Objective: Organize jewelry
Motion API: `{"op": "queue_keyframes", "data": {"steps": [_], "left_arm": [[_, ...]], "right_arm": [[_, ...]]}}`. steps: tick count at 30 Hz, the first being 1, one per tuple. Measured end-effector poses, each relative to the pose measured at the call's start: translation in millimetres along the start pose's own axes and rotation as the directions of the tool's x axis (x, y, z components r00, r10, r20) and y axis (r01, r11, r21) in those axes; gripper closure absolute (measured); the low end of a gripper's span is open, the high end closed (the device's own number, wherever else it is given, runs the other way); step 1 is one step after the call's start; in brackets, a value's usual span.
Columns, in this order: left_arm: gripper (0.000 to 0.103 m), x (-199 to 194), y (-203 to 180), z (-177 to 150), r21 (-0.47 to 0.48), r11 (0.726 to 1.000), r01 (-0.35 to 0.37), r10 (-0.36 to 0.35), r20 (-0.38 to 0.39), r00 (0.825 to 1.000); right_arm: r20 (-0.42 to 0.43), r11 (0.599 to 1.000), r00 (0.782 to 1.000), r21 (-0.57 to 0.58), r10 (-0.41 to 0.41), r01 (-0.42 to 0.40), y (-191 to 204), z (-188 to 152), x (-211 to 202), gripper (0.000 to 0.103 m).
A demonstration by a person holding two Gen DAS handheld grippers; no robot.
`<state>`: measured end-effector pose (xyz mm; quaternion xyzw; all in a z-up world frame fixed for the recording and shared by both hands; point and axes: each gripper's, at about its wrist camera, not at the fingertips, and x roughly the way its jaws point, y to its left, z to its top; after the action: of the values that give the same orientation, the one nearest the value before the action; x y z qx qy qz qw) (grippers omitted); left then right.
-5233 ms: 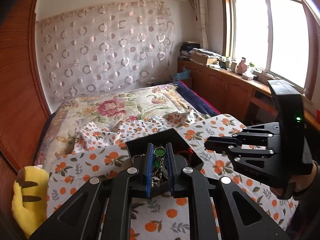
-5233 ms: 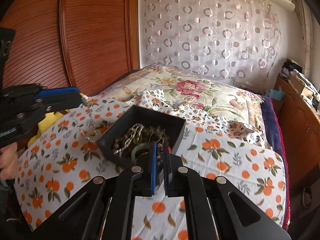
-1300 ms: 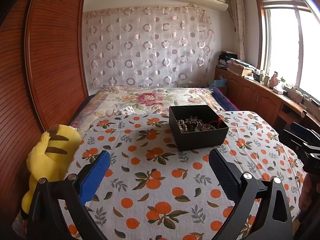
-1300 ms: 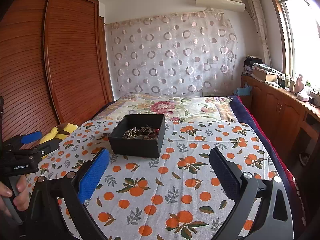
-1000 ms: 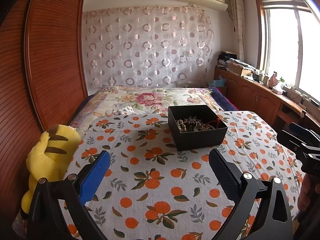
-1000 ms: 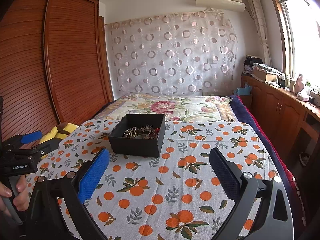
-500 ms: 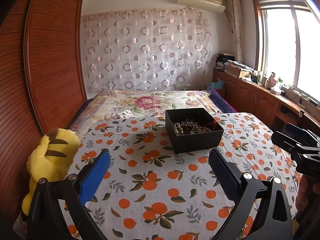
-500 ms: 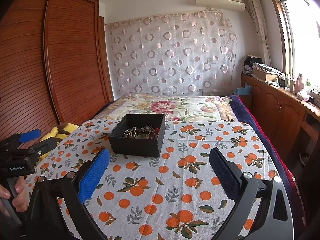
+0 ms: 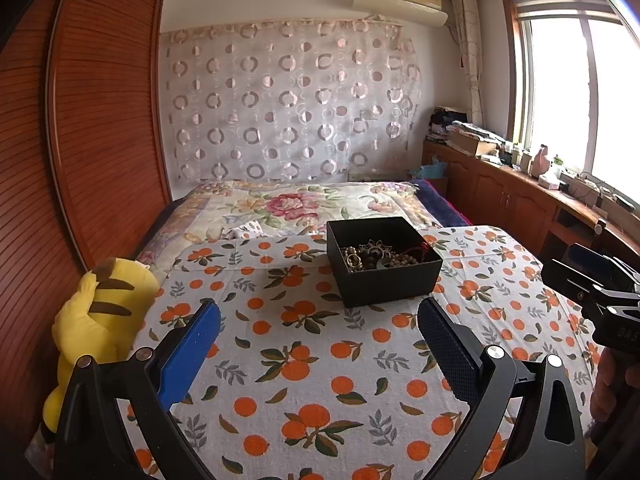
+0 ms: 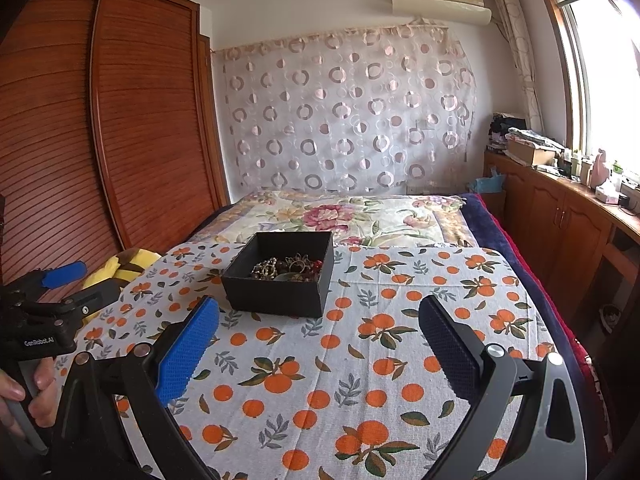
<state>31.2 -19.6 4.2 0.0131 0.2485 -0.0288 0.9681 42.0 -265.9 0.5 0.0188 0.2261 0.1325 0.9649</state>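
Observation:
A black open box [image 9: 390, 282] sits on the orange-print cloth [image 9: 304, 360] on the bed. It holds a tangle of beads, chains and pendants [image 9: 376, 256]. The box also shows in the right wrist view [image 10: 280, 292], with the jewelry [image 10: 290, 268] inside. My left gripper [image 9: 318, 322] is open and empty, held back from the box and above the cloth. My right gripper [image 10: 318, 320] is open and empty too, also short of the box. Each gripper shows at the edge of the other's view, the right one [image 9: 588, 280] and the left one [image 10: 56, 284].
A yellow plush toy [image 9: 96, 320] lies at the cloth's left edge beside a slatted wooden wardrobe [image 9: 80, 140]. A floral quilt [image 9: 296, 204] lies behind the box. A wooden counter [image 9: 540, 196] with clutter runs under the window on the right.
Five seconds ago both grippers were shut at the box, the left one on a green-beaded piece. Now both are open, empty and pulled back. Over the last second the left view tilted slightly.

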Motion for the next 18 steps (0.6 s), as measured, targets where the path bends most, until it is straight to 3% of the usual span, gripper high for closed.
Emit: {"op": "queue_keyframes", "data": {"steps": [18], "left_arm": [[0.008, 0.4, 1.0, -0.3, -0.002, 1.000, -0.004, 0.004, 0.000, 1.000]], "right_arm": [[0.000, 1.000, 1.000, -0.001, 0.000, 0.000, 1.1, 1.1, -0.4, 0.002]]}}
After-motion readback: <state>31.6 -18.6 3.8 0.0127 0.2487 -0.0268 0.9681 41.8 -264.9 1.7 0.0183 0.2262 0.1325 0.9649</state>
